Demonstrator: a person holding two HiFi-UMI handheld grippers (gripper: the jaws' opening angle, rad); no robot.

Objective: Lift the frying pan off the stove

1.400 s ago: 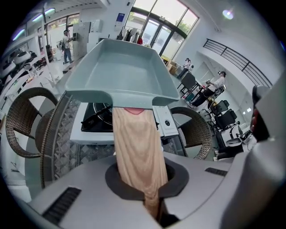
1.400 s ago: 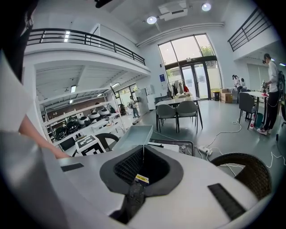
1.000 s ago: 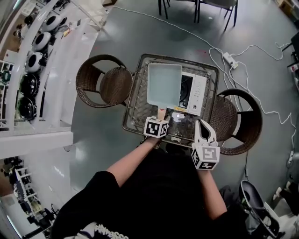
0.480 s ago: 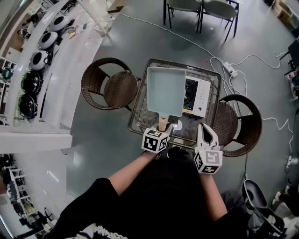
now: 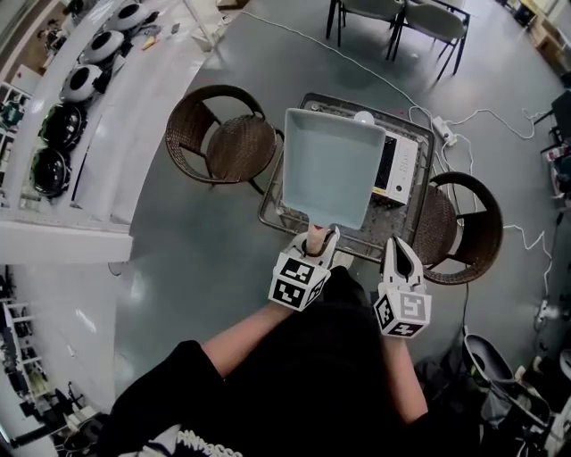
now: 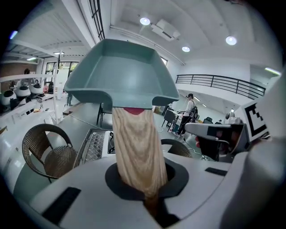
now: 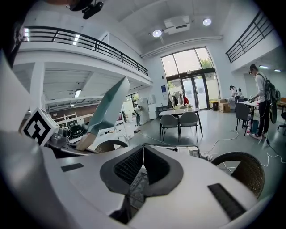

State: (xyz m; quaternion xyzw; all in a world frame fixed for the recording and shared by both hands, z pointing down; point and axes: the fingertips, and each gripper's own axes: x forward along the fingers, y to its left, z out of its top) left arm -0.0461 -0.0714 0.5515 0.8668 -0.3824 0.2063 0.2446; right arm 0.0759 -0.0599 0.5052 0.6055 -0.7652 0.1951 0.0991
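The square teal frying pan [image 5: 330,165] hangs in the air over the small table [image 5: 273,211], covering most of the white stove [image 5: 401,168] below it. My left gripper [image 5: 315,247] is shut on the pan's wooden handle [image 5: 314,237]. In the left gripper view the handle [image 6: 136,143] runs out from between the pads and the pan [image 6: 120,76] tilts upward ahead. My right gripper [image 5: 399,253] hovers just right of the handle, shut and empty; in its own view the right gripper [image 7: 143,164] has its pads meeting, with the pan [image 7: 109,105] at the left.
Wicker chairs stand left [image 5: 223,134] and right [image 5: 459,228] of the table. A power strip with cable [image 5: 440,125] lies on the floor behind. A white counter [image 5: 107,98] with round devices runs along the left. More chairs [image 5: 419,18] stand at the back.
The pan has risen off the stove in my left gripper and now looks larger and nearer. The right gripper has moved along beside it, still shut.
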